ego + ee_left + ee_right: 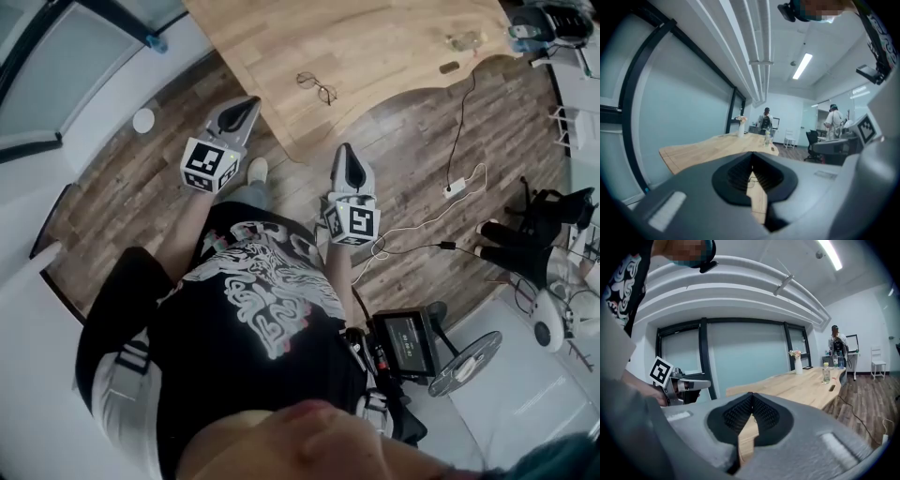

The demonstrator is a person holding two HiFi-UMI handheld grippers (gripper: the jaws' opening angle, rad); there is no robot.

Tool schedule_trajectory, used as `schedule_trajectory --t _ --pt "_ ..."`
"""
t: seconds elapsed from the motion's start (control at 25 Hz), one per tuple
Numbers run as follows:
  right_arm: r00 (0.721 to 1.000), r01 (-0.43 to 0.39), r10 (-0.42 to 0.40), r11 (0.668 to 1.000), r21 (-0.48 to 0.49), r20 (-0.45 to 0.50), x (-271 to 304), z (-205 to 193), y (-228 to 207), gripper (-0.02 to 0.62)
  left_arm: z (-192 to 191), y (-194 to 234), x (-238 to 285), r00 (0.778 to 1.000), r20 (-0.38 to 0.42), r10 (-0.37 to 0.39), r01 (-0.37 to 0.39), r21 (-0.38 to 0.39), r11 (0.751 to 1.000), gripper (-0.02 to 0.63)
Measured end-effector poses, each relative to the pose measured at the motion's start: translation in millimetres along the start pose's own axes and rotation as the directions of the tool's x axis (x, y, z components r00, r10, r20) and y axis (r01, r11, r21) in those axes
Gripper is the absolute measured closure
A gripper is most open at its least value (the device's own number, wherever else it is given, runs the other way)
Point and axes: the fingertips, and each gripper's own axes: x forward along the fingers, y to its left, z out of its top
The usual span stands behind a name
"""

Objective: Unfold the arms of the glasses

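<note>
Nearest the head camera, over the dark plank floor [131, 202], both claws are held level and short of the counter [394, 47]. The left claw [242, 111] is pressed together with nothing between its black ribbed pads, as is shown in its own view. The right claw [345, 157] is likewise closed and empty. Each body is of smooth grey plastic tapering to a point, with a black-and-white marker cube at the rear.

Beyond them, the counter is seen as pale, lightly grained wood with a curved, wavy edge. The glasses [317, 87] lie on it a little in from that edge, well apart from both claws and roughly between their lines of aim. A thin dark wire frame with rounded lenses can be made out; whether the arms are folded is too small to tell. The task is judged not yet begun: the glasses are untouched, and the reach, the hold and the unfolding remain.

Farther off, a clear bottle [826, 373] and a white vase [798, 365] stand on the counter.
</note>
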Motion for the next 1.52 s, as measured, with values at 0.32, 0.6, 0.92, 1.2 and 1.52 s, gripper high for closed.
schedule_trajectory --t 0.32,0.6,0.92,1.2,1.52 --pt "0.999 -0.038 0.038 0.999 -0.029 -0.015 28.5 9.5 -10.0 0.595 3.7 17.4 37.8 0.999 -0.009 -0.031 0.031 -0.026 0.999 0.617" --pt "0.999 -0.029 0.028 0.999 -0.039 -0.030 56.4 16.9 -35.3 0.595 3.5 24.3 71.1 0.999 -0.021 -0.036 0.035 -0.037 0.999 0.617" --pt "0.995 -0.084 0.074 0.982 -0.170 -0.062 108.6 27.8 -67.8 0.595 8.6 38.2 124.3 0.999 -0.052 0.009 -0.011 -0.034 0.999 0.617" --pt "0.976 -0.200 0.175 0.954 -0.224 -0.129 140.8 18.0 -77.2 0.595 9.8 39.5 160.0 0.996 -0.079 0.037 -0.039 -0.024 0.999 0.617" --pt "0.950 -0.284 0.244 0.933 -0.222 -0.193 158.8 -6.2 -80.7 0.595 -2.6 37.3 174.3 0.990 -0.127 0.057 -0.062 -0.037 0.997 0.617"
